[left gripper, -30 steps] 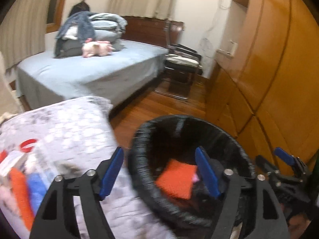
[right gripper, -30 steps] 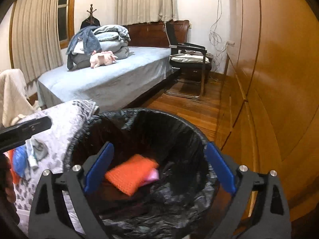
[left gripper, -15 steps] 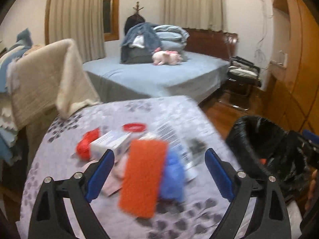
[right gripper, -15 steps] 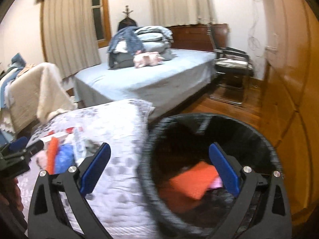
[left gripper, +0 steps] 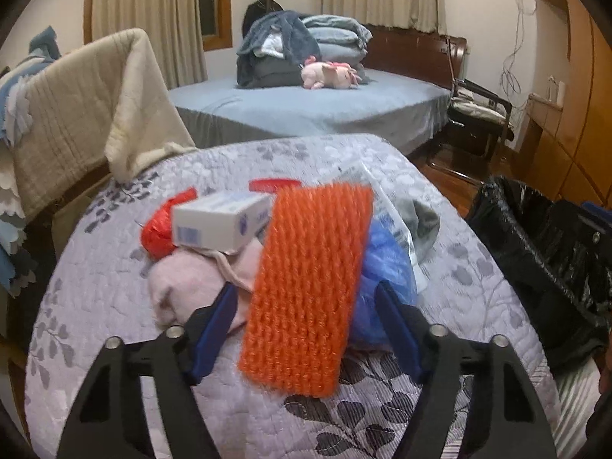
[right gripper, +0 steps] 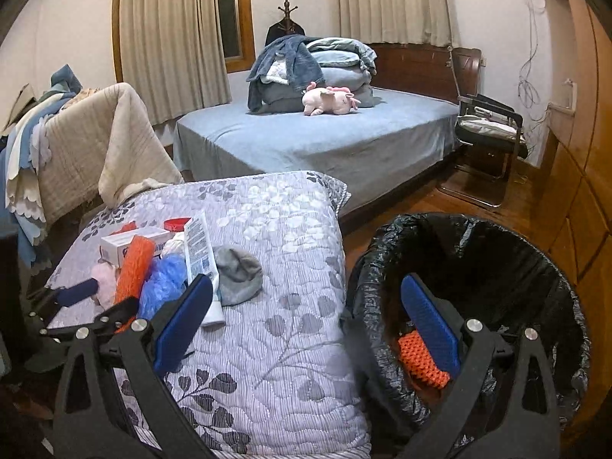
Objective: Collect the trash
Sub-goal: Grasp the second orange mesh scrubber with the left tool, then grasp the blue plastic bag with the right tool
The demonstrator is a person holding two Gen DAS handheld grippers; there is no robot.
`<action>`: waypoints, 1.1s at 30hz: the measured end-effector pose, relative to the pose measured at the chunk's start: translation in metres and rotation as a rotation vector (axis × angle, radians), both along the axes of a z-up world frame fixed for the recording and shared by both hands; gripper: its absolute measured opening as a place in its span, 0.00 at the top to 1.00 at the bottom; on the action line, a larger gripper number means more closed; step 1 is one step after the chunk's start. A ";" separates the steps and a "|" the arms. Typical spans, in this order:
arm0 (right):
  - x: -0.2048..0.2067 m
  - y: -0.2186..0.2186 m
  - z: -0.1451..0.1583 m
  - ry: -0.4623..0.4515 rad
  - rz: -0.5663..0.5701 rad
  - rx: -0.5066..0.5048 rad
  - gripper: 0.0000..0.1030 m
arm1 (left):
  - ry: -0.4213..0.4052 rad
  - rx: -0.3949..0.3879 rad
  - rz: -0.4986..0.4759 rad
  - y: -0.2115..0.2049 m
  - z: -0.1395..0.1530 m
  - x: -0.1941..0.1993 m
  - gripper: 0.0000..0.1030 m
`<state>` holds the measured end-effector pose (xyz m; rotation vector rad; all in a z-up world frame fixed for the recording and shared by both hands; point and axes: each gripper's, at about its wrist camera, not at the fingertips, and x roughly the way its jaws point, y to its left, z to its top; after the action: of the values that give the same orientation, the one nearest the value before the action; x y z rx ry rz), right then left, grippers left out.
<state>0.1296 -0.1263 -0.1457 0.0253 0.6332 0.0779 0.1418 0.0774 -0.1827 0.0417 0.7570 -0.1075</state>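
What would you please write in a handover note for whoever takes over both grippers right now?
Left gripper: jaws have just been closing around the orange sponge on the quilted table; pads not yet pressing, so open.
Right gripper: open, nothing in it, over the gap between table and black bin.
Done: one orange sponge in bin.
Left on the table: white box, red wad, pink cloth, blue bag, printed packet, grey cloth, red lid.
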 end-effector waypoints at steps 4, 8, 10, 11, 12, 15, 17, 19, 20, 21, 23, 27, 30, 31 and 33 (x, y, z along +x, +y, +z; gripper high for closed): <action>0.002 0.003 -0.002 0.005 0.014 -0.003 0.07 | 0.032 -0.030 -0.020 0.000 -0.007 0.001 0.54; 0.002 0.009 -0.002 0.003 0.035 0.003 0.07 | 0.026 -0.056 -0.046 0.002 -0.002 -0.003 0.72; 0.003 0.016 -0.003 0.002 0.054 0.007 0.07 | 0.021 -0.073 -0.046 0.005 0.004 -0.005 0.73; 0.003 0.018 -0.002 0.002 0.059 0.008 0.07 | 0.015 -0.086 -0.043 0.007 0.008 -0.007 0.73; 0.003 0.022 -0.003 0.002 0.069 0.010 0.07 | 0.008 -0.093 -0.041 0.009 0.013 -0.009 0.73; 0.004 0.033 -0.005 0.004 0.092 0.023 0.07 | -0.009 -0.086 -0.033 0.014 0.022 -0.013 0.73; 0.005 0.041 -0.006 0.004 0.107 0.031 0.07 | -0.002 -0.090 -0.007 0.023 0.025 -0.015 0.74; 0.007 0.054 -0.008 0.003 0.129 0.036 0.10 | 0.001 -0.093 0.021 0.031 0.027 -0.017 0.77; 0.008 0.058 -0.009 0.007 0.139 0.038 0.11 | -0.005 -0.092 0.041 0.039 0.028 -0.019 0.78; 0.010 0.066 -0.011 0.012 0.158 0.041 0.15 | -0.009 -0.090 0.051 0.043 0.029 -0.020 0.78; 0.013 0.079 -0.016 0.023 0.184 0.040 0.18 | -0.008 -0.083 0.071 0.054 0.029 -0.023 0.79; 0.019 0.101 -0.027 0.056 0.234 0.035 0.26 | 0.023 -0.095 0.112 0.073 0.020 -0.027 0.82; 0.023 0.112 -0.036 0.080 0.250 0.026 0.27 | 0.070 -0.135 0.115 0.083 0.008 -0.026 0.82; 0.023 0.115 -0.037 0.085 0.252 0.024 0.27 | 0.080 -0.154 0.114 0.085 0.005 -0.026 0.82; 0.023 0.116 -0.039 0.091 0.252 0.012 0.27 | 0.088 -0.178 0.106 0.087 0.001 -0.025 0.80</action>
<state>0.1524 -0.0103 -0.1843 -0.0394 0.7250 0.3255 0.1167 0.1641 -0.1813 -0.1729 0.8331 -0.0760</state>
